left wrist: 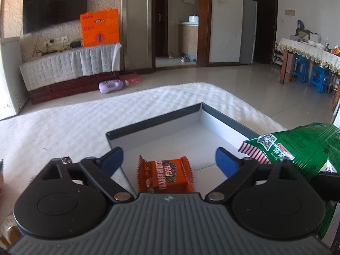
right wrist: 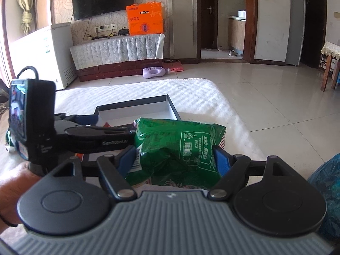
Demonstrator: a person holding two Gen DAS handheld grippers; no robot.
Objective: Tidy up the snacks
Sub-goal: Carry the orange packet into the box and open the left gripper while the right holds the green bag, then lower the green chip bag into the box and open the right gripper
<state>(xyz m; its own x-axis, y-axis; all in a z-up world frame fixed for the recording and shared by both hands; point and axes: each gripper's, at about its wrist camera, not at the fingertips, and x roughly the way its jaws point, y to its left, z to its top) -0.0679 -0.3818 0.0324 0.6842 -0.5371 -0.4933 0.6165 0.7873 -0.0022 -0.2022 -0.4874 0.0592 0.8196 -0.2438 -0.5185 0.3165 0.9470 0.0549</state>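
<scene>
So the big thing here is the white quilted table cover, and sitting on it is the shallow box with dark outer walls and a white inside; that's clearly where the snacks are going; most of its floor is bare, so I'd say we're early in the sorting.

Next size down, the green snack bag; the right gripper has it clamped between its blue pads, the foil visibly crumpled where they pinch it; it's hanging just at the near right corner of the box, its crimped striped end poking over the wall in the left wrist view; not set down yet.

Then the left gripper; jaws spread wide, nothing pressed between them; it's hovering right over the near part of the box.

Smallest, the orange snack packet; it's lying flat on the box floor near the front wall, right between the spread fingers but with clear gaps either side; looks to me like that one's delivered and let go.

My guess at the step: orange one done, green bag up next; the left gripper probably needs to back out first, since it sits close beside the right one; then the bag wants lowering into the open far part of the box, not on top of the packet, before the pads let go.
</scene>
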